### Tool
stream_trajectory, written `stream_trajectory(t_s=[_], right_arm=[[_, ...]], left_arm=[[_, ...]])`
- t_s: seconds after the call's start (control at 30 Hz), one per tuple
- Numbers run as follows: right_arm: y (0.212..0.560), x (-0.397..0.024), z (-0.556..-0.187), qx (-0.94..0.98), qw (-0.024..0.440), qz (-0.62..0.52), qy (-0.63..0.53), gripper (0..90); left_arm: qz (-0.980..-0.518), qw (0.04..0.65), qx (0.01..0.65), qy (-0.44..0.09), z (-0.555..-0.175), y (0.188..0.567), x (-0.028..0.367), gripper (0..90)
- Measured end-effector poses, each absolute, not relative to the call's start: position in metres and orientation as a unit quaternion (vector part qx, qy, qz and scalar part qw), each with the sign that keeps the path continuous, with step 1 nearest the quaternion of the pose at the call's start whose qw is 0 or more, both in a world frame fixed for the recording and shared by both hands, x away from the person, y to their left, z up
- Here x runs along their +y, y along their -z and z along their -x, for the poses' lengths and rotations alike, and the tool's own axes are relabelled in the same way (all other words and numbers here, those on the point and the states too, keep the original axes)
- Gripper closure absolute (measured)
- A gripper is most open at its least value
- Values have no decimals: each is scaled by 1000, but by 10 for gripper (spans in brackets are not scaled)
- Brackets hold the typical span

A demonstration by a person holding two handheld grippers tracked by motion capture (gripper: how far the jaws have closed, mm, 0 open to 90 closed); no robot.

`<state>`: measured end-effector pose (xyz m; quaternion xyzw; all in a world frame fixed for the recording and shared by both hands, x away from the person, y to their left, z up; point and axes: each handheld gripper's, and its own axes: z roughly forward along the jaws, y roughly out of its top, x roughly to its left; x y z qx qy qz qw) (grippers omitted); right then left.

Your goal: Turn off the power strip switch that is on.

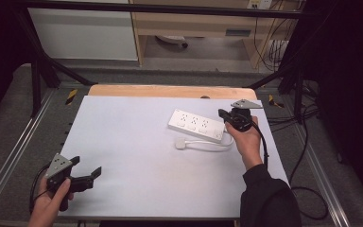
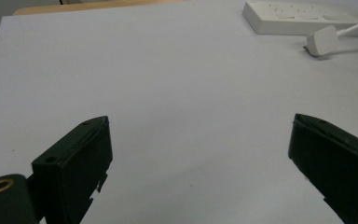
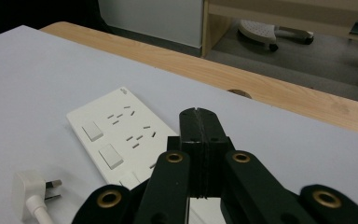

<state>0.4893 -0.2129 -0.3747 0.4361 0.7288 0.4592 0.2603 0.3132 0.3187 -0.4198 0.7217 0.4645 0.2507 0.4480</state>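
A white power strip [image 1: 197,125] lies on a pale sheet [image 1: 137,161] toward the table's far right. Its cable curls round to a white plug [image 1: 181,143] lying just in front of it. The right gripper [image 1: 226,115] sits over the strip's right end, jaws pressed together on nothing and hiding that end. The left gripper [image 1: 86,166] is near the front left corner, jaws wide apart, well away from the strip.
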Motion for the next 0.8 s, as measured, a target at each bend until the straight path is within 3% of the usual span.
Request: stream_trajectory(t_s=[0.8], right_arm=[[402, -190, -500, 755, 233, -435, -432, 900]], left_arm=[[-722, 448, 464, -252, -313, 419, 320, 61]])
